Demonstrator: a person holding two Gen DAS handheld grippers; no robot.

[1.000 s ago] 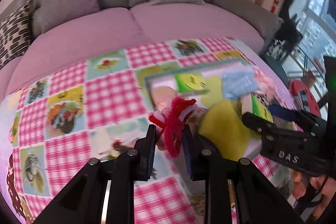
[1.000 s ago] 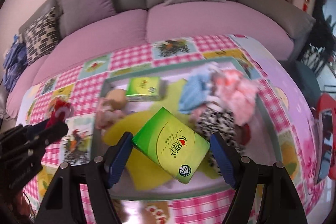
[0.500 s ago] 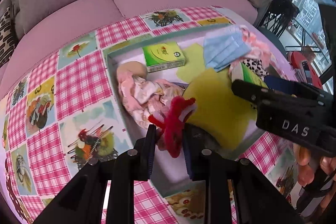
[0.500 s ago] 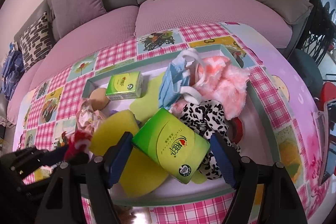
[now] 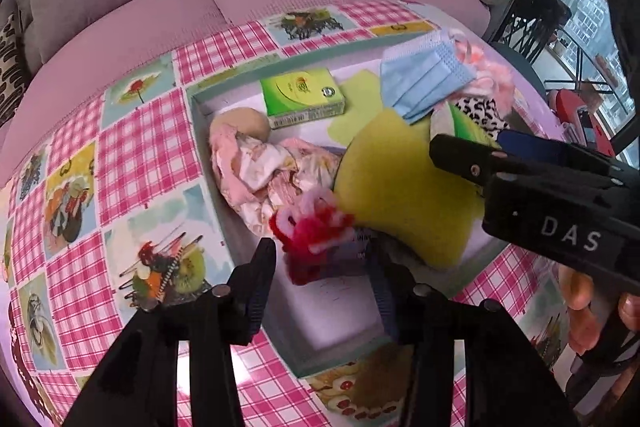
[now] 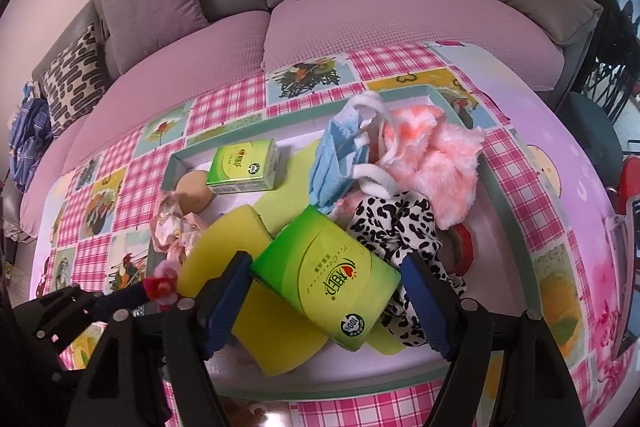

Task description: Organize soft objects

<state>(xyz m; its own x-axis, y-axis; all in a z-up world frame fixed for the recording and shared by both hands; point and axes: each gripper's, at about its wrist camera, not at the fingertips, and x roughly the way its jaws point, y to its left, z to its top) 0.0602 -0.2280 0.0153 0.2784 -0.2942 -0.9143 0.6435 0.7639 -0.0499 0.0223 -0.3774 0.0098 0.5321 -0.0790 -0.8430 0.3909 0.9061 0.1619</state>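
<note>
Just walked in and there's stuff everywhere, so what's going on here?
A person with a gripper in each hand is sorting soft things into a shallow teal-rimmed tray on a checked tablecloth. The left gripper has just been opening, and the fuzzy red-and-pink pipe-cleaner toy sits loose between its jaws over the tray. The right gripper holds a green tissue pack above the tray.

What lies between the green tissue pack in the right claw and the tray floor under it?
The tissue pack in the right claw hangs over a yellow sponge and a leopard-print cloth, which cover the tray floor there. It would land on them.
</note>
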